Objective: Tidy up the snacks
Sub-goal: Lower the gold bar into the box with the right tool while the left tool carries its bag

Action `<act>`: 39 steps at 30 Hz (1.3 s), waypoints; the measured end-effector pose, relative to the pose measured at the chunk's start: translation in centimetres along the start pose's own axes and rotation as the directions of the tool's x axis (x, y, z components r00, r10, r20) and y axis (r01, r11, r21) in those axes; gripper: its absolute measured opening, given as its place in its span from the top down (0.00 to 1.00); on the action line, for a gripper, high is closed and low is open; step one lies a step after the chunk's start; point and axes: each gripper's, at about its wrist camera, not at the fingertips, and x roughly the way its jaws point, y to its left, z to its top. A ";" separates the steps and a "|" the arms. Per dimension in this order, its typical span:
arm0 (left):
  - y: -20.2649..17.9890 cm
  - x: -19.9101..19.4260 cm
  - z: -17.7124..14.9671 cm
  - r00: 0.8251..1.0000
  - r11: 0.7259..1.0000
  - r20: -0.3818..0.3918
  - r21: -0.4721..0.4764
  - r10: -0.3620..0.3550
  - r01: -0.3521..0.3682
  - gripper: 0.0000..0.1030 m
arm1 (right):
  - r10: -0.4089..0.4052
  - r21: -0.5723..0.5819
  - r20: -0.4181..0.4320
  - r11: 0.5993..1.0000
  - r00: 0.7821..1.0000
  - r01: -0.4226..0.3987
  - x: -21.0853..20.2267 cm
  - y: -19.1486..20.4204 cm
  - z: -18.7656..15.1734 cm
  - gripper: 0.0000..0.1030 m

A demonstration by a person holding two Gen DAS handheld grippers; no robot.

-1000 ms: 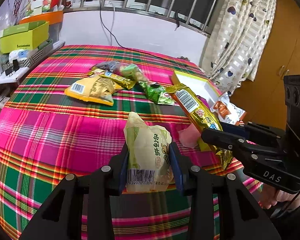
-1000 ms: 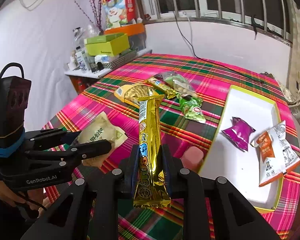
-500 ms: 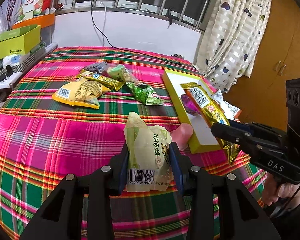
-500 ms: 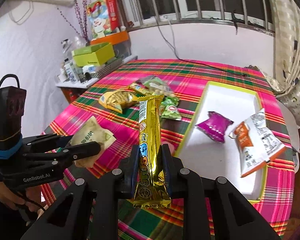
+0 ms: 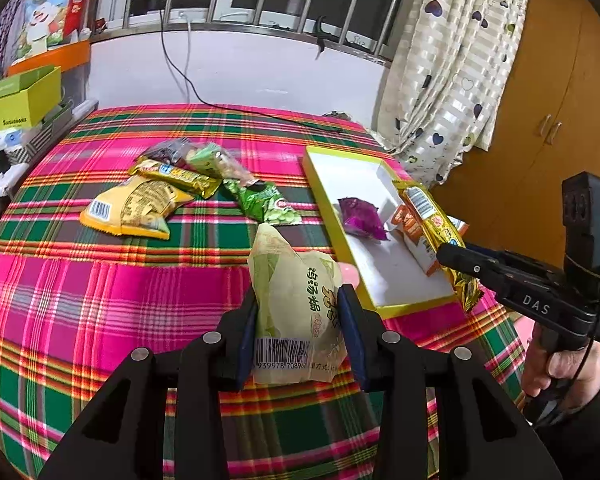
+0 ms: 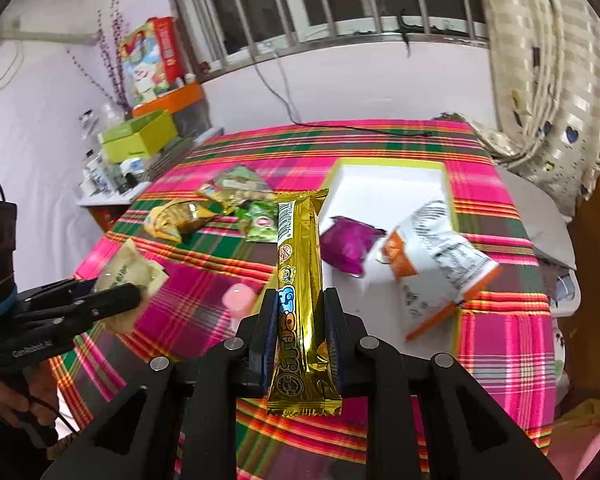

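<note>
My left gripper [image 5: 298,304] is shut on a pale green snack packet [image 5: 296,304] with a barcode, held above the plaid tablecloth. My right gripper [image 6: 300,308] is shut on a long gold snack bar [image 6: 300,280], upright between its pads. From the left wrist view the gold bar [image 5: 432,224] hangs over the near right side of the white tray with the yellow-green rim [image 5: 324,196]. In the tray lie a purple packet [image 6: 348,244] and a white and orange packet [image 6: 436,256]. The left gripper [image 6: 112,300] with its packet shows at the left of the right wrist view.
Several loose snacks lie left of the tray: a yellow bag [image 5: 134,208], a gold bar [image 5: 180,176], a green packet [image 5: 266,204]. A pink piece [image 6: 238,298] sits by the tray's near corner. Boxes crowd a side shelf [image 6: 140,136]. A curtain [image 5: 452,64] hangs at the right.
Both grippers have swung to the right with their snacks. The gold bar has moved from left of the tray's edge to over the tray. Both grips are unchanged.
</note>
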 end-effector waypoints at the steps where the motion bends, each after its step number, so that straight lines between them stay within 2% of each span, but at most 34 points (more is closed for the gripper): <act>1: -0.1 0.0 0.1 1.000 1.000 0.002 0.004 -0.003 0.003 0.62 | -0.008 0.008 0.002 1.000 1.000 0.008 -0.2 -0.4 -0.1 0.81; 9: -1.2 0.2 0.8 1.000 0.999 0.007 0.027 -0.029 0.029 0.62 | -0.072 0.072 0.006 0.995 0.997 0.071 -2.4 -3.5 -1.5 0.81; 20: -2.0 0.7 0.9 0.998 0.997 -0.005 0.043 -0.059 0.059 0.62 | -0.128 0.117 -0.052 0.984 0.990 0.133 -3.3 -5.4 -3.5 0.81; 25: -2.1 0.9 1.0 0.998 0.997 -0.006 0.050 -0.065 0.065 0.62 | -0.135 0.119 -0.081 0.982 0.988 0.144 -1.6 -6.0 -2.7 0.81; 39: -2.6 1.3 2.0 0.998 0.996 -0.007 0.065 -0.067 0.068 0.62 | -0.139 0.112 -0.089 0.983 0.986 0.149 3.7 -8.0 1.9 0.81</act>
